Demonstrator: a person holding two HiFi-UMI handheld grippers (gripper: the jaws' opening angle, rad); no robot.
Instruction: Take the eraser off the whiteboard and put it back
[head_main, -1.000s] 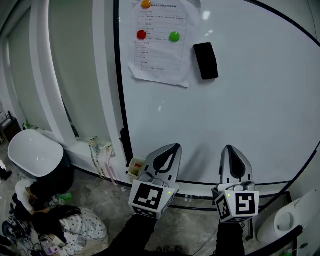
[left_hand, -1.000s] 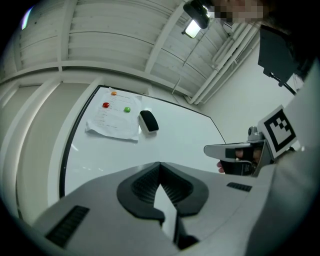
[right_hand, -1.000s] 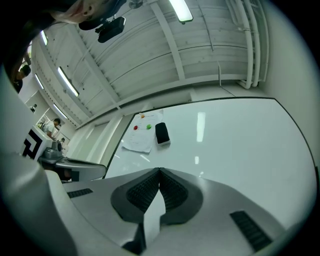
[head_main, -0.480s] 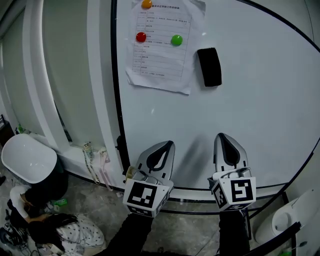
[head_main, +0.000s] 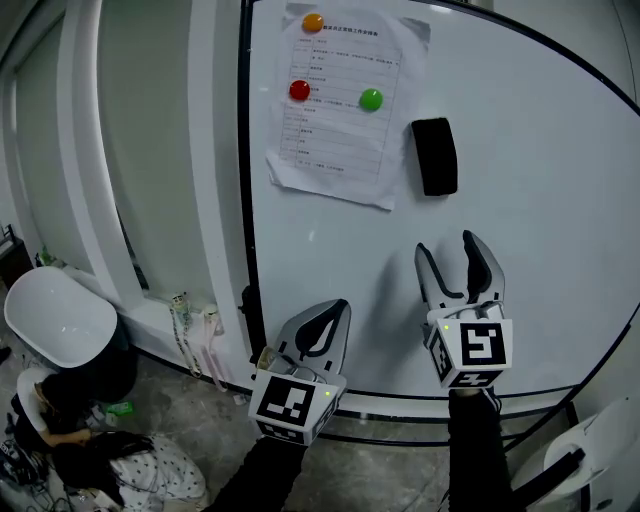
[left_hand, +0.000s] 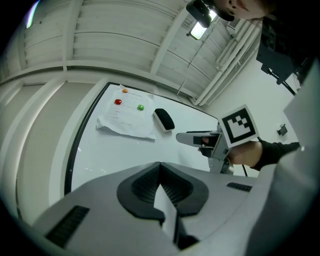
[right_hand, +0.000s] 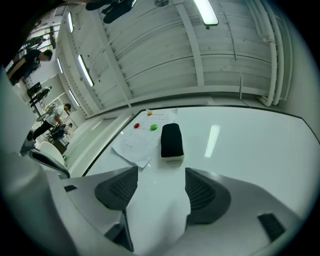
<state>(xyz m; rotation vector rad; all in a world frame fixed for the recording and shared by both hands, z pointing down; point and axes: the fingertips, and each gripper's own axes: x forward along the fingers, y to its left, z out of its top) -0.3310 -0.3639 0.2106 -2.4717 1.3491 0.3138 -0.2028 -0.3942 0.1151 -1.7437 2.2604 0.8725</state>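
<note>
A black eraser (head_main: 434, 156) (right_hand: 171, 141) (left_hand: 164, 119) clings upright to the whiteboard (head_main: 540, 230), just right of a paper sheet (head_main: 335, 110). My right gripper (head_main: 446, 244) (right_hand: 159, 181) is below the eraser and points up at it, a short gap away. Its jaws are opening and hold nothing; only bare board shows between them. Lower and to the left, my left gripper (head_main: 333, 311) (left_hand: 159, 172) has its jaws pressed together and empty. The left gripper view also shows the right gripper (left_hand: 192, 138) from the side.
Red (head_main: 299, 90), green (head_main: 371, 99) and orange (head_main: 313, 22) magnets pin the paper. The board's black frame (head_main: 245, 200) runs down the left. A white round-topped object (head_main: 55, 318), hanging cords (head_main: 195, 320) and a crouching person (head_main: 60, 415) are at lower left.
My right gripper has risen toward the eraser and its jaws have gone from shut to wide apart. The left gripper has shifted only a little and stays shut.
</note>
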